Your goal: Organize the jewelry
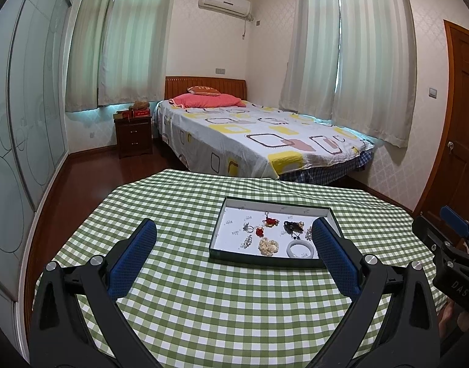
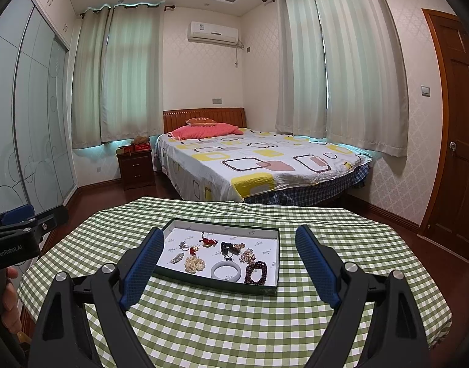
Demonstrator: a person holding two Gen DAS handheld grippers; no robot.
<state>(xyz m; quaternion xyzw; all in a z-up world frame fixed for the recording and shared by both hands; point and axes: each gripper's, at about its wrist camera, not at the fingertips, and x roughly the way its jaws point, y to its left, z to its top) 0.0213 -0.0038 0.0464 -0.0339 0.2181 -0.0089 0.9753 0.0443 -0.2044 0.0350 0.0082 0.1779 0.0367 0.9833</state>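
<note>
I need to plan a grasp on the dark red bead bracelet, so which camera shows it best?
The right wrist view: the dark red bead bracelet lies fully visible in the tray's near right corner, beside the white bangle. In the left wrist view, the left hand-held gripper's right finger covers that corner, so the bracelet is hidden.

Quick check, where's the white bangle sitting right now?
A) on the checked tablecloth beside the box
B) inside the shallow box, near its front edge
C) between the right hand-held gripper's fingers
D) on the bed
B: the white bangle lies flat inside the shallow box near its front wall, next to the dark red bead bracelet; the right hand-held gripper is open and short of it, holding nothing.
</note>
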